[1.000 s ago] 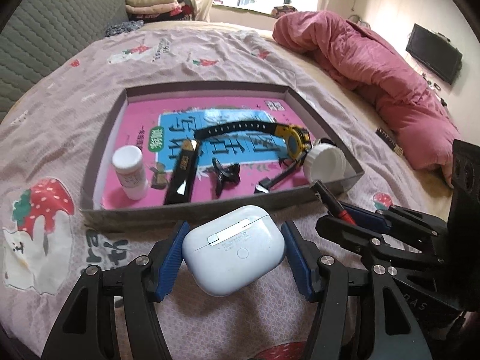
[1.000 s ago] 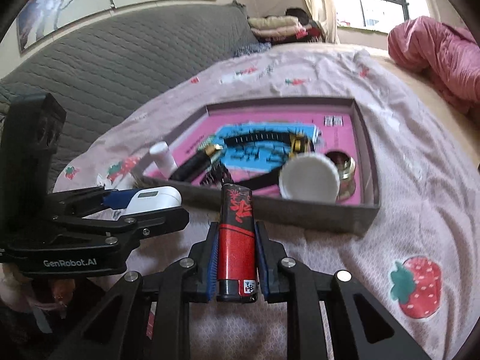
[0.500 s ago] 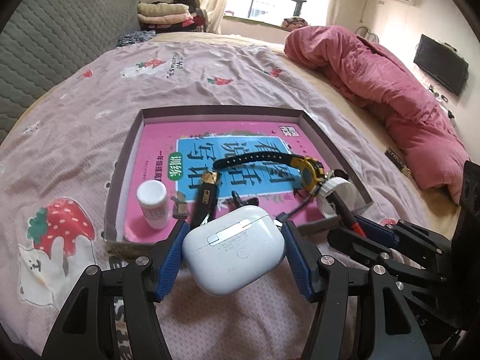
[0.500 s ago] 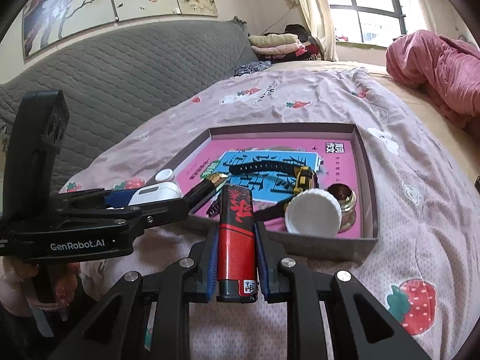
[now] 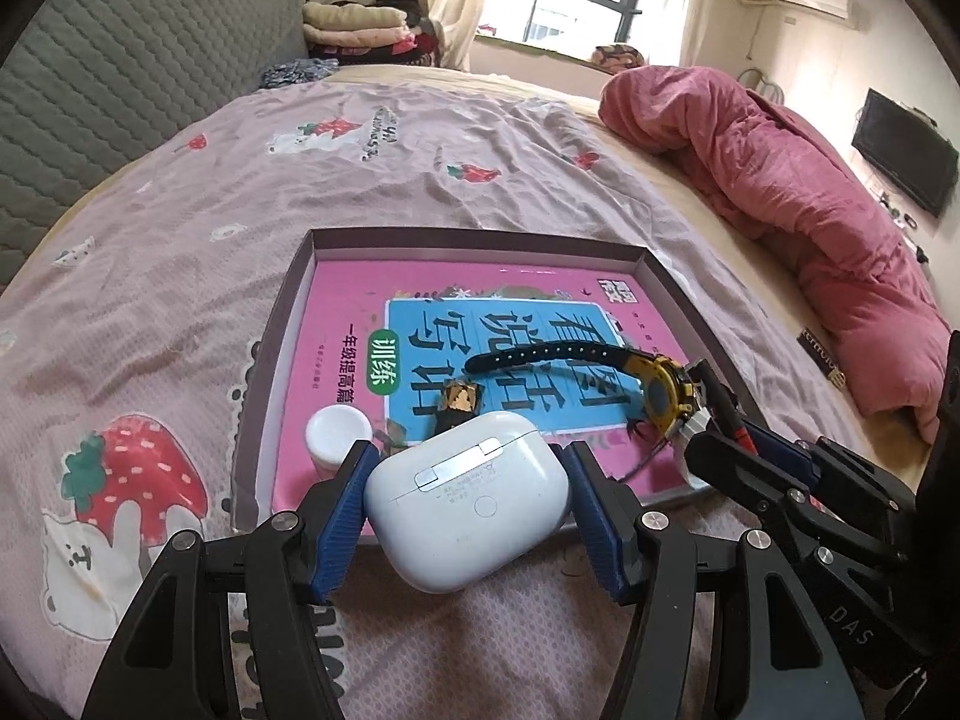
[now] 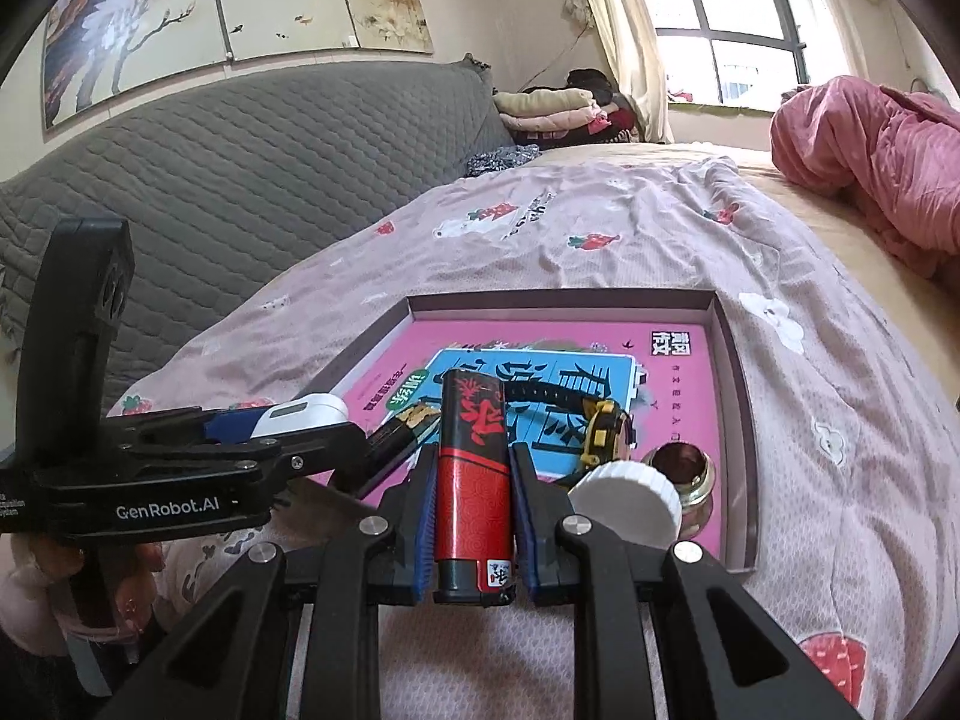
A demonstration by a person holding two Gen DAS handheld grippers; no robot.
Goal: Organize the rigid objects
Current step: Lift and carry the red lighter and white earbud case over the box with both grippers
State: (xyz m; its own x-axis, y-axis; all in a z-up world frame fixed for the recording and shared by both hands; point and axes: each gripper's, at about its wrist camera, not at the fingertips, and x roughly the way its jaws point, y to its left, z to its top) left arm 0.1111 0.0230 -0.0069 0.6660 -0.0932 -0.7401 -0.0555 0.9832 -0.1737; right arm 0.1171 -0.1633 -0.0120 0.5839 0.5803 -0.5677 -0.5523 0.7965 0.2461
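Left gripper (image 5: 468,504): blue pads clamped on a white earbud case (image 5: 467,503), one pad on each side, hinge side up, case sticking out past the fingertips. Right gripper (image 6: 471,516): jaws nearly closed on a red-and-black lighter (image 6: 474,480), held lengthwise along the fingers, its top poking out beyond the tips.

Both loads sit above the near wall of the shallow grey tray (image 5: 273,360), which lies on the strawberry-print bedsheet (image 5: 150,312).

Just beyond the left fingertips: white bottle (image 5: 337,431) standing off the left pad, inside the tray's near-left corner. Black-and-gold tube (image 5: 456,405) straight ahead, mostly hidden behind the case. Further out and towards the right pad, a black-strap watch with yellow face (image 5: 657,387) lies across the pink-and-blue workbook (image 5: 480,318) that lines the tray floor.

Just beyond the right fingertips: white round lid (image 6: 624,501) off the right pad, with a small gold-rimmed jar (image 6: 681,468) right behind it, both near the tray's near-right corner.

Open room: the far half of the tray floor is bare workbook cover up to the far wall; the left strip past the bottle also shows bare.

Beyond the tray: open sheet, then a pink duvet (image 5: 780,168) at far right and a grey quilted headboard (image 6: 240,180) at far left.
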